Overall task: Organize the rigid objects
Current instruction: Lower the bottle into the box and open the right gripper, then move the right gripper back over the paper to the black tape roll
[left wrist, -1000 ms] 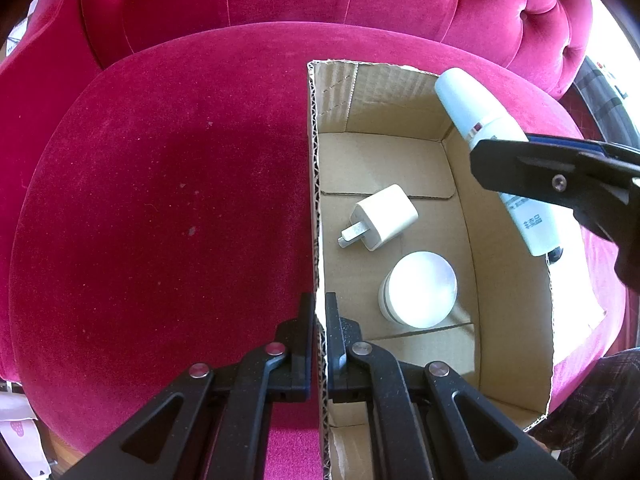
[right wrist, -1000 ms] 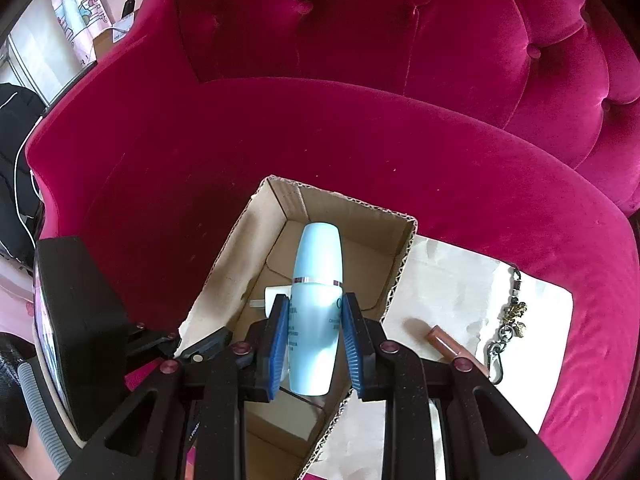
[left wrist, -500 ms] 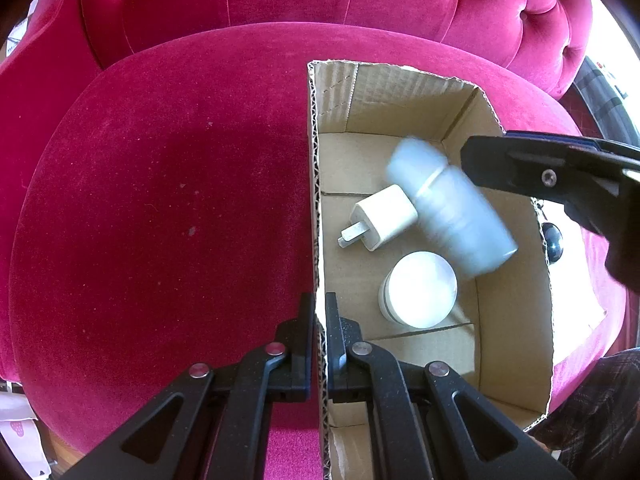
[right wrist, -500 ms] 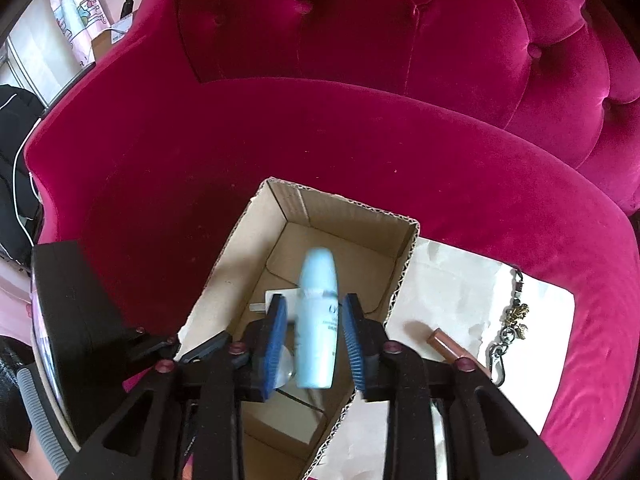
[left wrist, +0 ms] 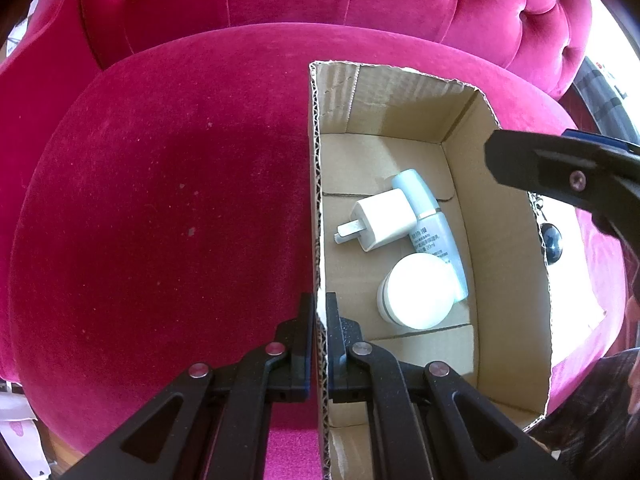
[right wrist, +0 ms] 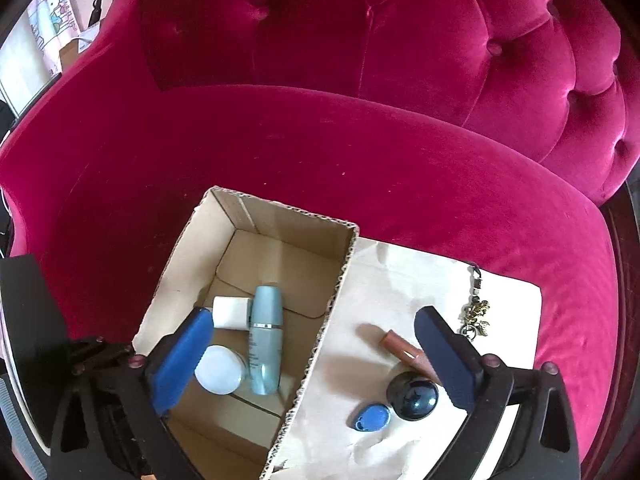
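Dropped from the right gripper point(right wrist: 316, 354), whose jaws have just been opening and now stand wide and empty, the blue bottle point(right wrist: 264, 344) lies inside the cardboard box point(left wrist: 316, 184) beside the white charger point(left wrist: 382, 220); left gripper point(left wrist: 318, 344) stays clamped on the box wall; one more item sorted.

Cardboard box point(right wrist: 280, 216) sitting on the sofa seat point(right wrist: 400, 160); inside it — bottle point(right wrist: 264, 340) lying flat, charger point(right wrist: 230, 312) touching its left side, round jar point(right wrist: 220, 370) lying nearer the camera; paper sheet point(right wrist: 392, 280) lying right of the box, carrying tube point(right wrist: 400, 348), ball point(right wrist: 412, 396), keychain point(right wrist: 476, 312).
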Demonstrator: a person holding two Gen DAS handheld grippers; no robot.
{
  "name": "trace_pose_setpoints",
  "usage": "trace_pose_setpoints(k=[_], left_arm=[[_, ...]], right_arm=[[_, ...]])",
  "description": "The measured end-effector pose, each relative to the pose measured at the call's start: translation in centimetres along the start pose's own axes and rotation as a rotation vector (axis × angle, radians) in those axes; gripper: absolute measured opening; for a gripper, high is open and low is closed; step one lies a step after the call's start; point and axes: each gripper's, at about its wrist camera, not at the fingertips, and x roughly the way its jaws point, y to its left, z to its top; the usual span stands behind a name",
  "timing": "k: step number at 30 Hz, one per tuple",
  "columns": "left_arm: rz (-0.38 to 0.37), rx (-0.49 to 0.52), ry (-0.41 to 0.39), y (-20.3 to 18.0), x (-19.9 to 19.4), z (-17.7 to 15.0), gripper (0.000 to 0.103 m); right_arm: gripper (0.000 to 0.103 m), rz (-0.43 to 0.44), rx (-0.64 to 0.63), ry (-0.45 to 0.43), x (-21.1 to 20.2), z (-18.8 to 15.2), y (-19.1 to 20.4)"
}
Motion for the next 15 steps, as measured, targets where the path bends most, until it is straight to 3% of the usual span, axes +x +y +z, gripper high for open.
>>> trace_pose_setpoints(k=[15], left_arm=[[0.002, 0.001, 0.000, -0.1, 0.1, 0.0, 0.004]], right_arm=[[0.103, -0.008, 0.058, -0.017, -1.5, -0.3, -3.8]])
